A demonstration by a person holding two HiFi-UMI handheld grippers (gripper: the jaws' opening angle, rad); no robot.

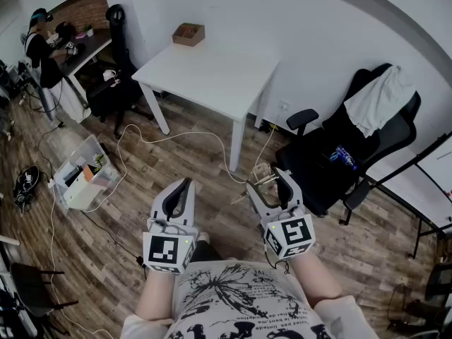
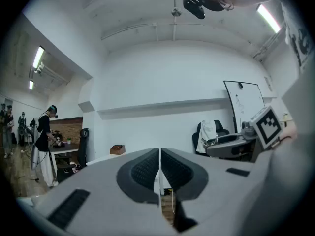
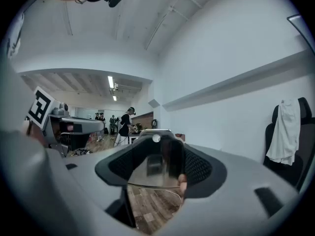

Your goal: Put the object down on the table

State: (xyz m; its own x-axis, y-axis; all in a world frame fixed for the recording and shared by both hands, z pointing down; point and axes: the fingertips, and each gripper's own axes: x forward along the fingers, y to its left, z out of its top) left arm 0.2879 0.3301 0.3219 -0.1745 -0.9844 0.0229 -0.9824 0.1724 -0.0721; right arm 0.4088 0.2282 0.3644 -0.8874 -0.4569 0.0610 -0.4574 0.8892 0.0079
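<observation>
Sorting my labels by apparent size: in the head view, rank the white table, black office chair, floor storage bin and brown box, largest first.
1-2. black office chair and white table: about alike; the chair sits nearer the camera, so I won't rank them.
3. storage bin.
4. brown box, on the table's far corner.

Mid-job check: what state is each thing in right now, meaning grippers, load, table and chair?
left gripper: shut, nothing between its jaws.
right gripper: closed on the clear object.
clear object: held in the air over the floor, not yet put down.
white table: standing ahead, untouched.
brown box: resting on the table's far corner.
white cloth: draped over the office chair back.
</observation>
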